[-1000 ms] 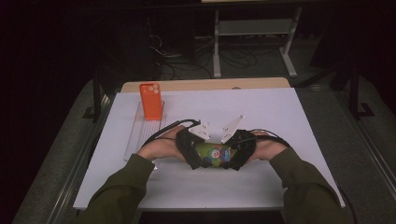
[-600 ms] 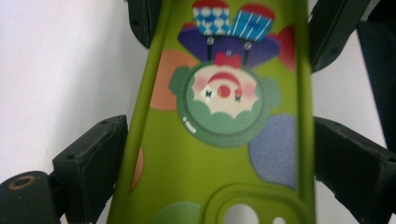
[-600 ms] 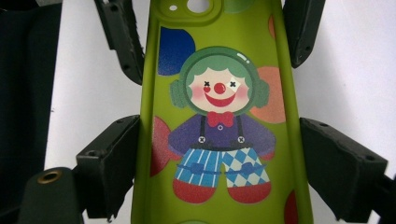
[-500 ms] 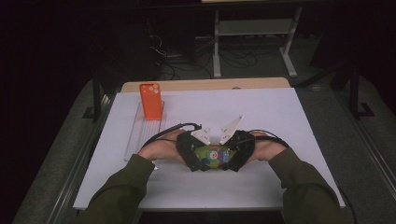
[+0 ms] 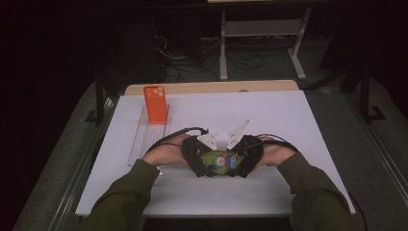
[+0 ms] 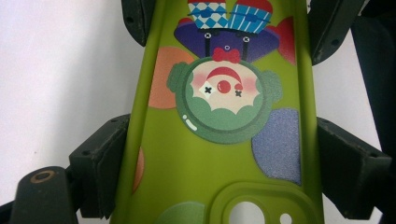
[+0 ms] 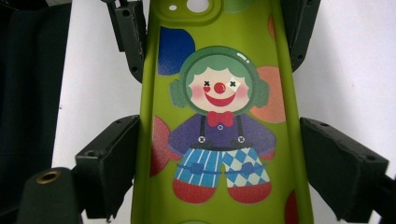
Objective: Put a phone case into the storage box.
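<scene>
A green phone case (image 5: 219,161) printed with a clown lies flat near the table's front, inner side up, held between both hands. My left gripper (image 6: 217,158) grips the camera-hole end; its jaws have just been closing, and both pads (image 6: 105,161) now press the case's long edges. From the opposite end my right gripper (image 7: 219,158) clamps the same case (image 7: 219,116), pads against its sides. In the high view the left gripper (image 5: 202,159) and right gripper (image 5: 239,160) meet over the case.
An orange phone (image 5: 155,104) stands upright at the far end of a clear ribbed tray (image 5: 143,140) to the left. A white sheet (image 5: 288,120) covers the table, with a wooden strip (image 5: 211,87) along its back edge.
The left gripper's jaws have drawn in around the case. Both hands and the case stay where they were.
</scene>
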The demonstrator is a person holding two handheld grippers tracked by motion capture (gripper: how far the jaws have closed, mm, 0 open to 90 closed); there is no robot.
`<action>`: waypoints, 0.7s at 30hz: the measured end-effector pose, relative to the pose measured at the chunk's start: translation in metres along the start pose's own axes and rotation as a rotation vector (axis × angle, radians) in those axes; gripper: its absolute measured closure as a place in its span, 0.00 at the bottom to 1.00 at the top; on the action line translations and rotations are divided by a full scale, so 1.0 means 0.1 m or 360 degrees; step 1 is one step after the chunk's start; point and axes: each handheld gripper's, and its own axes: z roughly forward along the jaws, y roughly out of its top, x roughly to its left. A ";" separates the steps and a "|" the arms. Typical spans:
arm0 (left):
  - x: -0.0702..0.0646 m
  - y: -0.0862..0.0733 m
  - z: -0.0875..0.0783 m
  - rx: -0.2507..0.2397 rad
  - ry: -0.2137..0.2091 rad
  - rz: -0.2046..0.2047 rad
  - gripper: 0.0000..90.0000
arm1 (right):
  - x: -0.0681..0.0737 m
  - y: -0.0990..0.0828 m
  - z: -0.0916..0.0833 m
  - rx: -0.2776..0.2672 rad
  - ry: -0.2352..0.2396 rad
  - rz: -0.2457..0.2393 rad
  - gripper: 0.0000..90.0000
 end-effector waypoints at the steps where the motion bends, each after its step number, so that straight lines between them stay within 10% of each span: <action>1: 0.00 0.01 -0.01 0.0008 0.0004 0.0011 0.16 | 0.00 0.00 -0.01 0.0000 -0.0006 0.0009 0.16; 21: 0.00 -0.07 -0.07 -0.0006 0.0158 -0.0207 0.16 | -0.07 -0.25 -0.32 -0.0146 -0.0200 0.0270 0.07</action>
